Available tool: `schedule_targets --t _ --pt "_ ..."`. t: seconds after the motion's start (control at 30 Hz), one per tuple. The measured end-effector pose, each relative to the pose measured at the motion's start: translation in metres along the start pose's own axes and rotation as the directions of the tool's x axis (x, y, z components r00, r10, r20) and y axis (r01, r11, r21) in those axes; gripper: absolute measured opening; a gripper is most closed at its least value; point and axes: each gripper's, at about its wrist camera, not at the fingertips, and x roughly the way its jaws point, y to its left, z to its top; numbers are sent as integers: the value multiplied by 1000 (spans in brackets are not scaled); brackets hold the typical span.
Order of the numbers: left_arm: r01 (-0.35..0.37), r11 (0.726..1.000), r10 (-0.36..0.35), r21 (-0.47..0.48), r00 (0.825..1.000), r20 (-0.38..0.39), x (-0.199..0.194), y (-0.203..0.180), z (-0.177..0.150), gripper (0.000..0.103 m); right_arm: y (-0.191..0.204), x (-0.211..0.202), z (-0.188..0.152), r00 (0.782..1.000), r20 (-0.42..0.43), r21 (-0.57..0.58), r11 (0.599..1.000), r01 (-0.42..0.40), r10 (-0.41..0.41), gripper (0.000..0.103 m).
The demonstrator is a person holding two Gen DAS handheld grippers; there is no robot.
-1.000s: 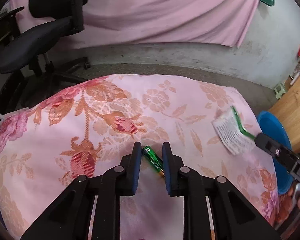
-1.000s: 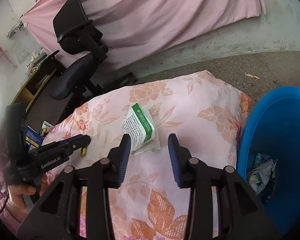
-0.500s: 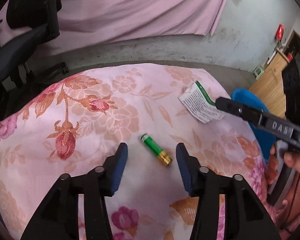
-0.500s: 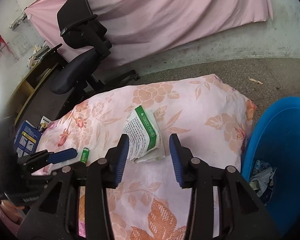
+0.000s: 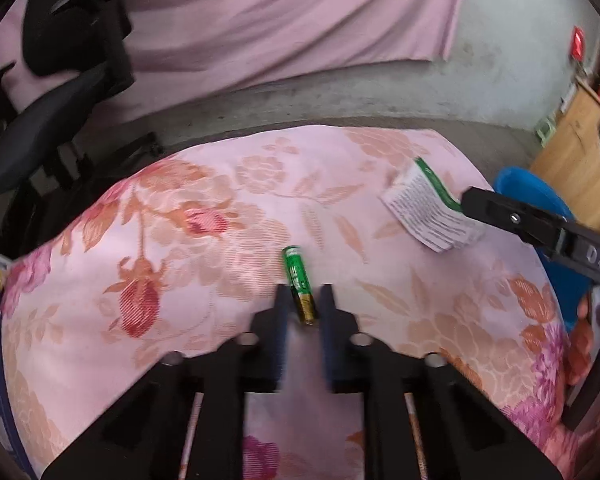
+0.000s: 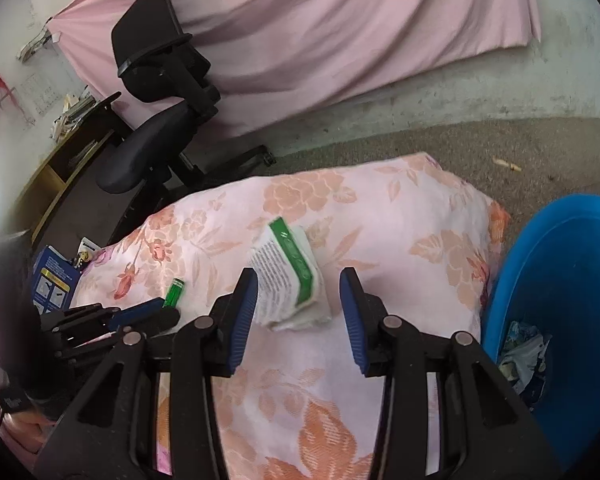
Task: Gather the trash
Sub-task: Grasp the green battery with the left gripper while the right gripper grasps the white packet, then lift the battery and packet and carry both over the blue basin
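Only the left wrist view shows the left tool (image 5: 303,300) narrowly gripping the battery (image 5: 299,282); the right tool (image 6: 299,312) stands wide around the packet (image 6: 290,276).

We see a small green-and-gold cylindrical battery (image 5: 299,282) lying flat on the table, well apart from a crumpled white-and-green paper packet (image 6: 289,280).

Battery (image 5: 299,282) left of packet (image 5: 427,213) on cloth (image 5: 204,248) (bin (image 6: 572,304) rightmost).
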Motion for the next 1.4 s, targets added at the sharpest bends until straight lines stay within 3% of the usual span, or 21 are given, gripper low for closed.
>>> schedule_targets --t 0.23,0.47,0.7,0.8,0.9,1.03,1.23,1.33,1.4 --pt "50 998 -49 -50 999 6 -4 15 5 7 35 22 -3 992 -77 -171 981 87 -101 65" --pt "74 995 -74 -73 997 4 -7 18 9 7 30 31 -4 988 -124 -165 984 74 -95 68" --pt "60 987 -54 -152 998 41 -16 37 7 7 41 35 -6 984 -136 -223 971 84 -116 81" --pt "80 973 -70 -218 996 53 -18 52 7 7 49 44 -9 971 -153 -283 950 135 -183 81" --pt "67 976 -58 -208 997 47 -19 52 10 7 61 48 -13 956 -137 -356 914 197 -260 81" --pt "55 979 -47 -198 998 42 -19 46 14 7 62 46 -14 959 -128 -361 913 192 -253 73" --pt "79 978 -61 -191 993 103 -28 39 13 7 77 30 -21 963 -32 -395 888 235 -268 73" --pt "79 985 -50 -152 981 185 -45 31 12 7 81 7 -24 965 83 -388 884 259 -247 73" --pt "73 991 -42 -110 964 261 -60 21 10 7 78 -19 -26 957 199 -343 899 271 -212 73"
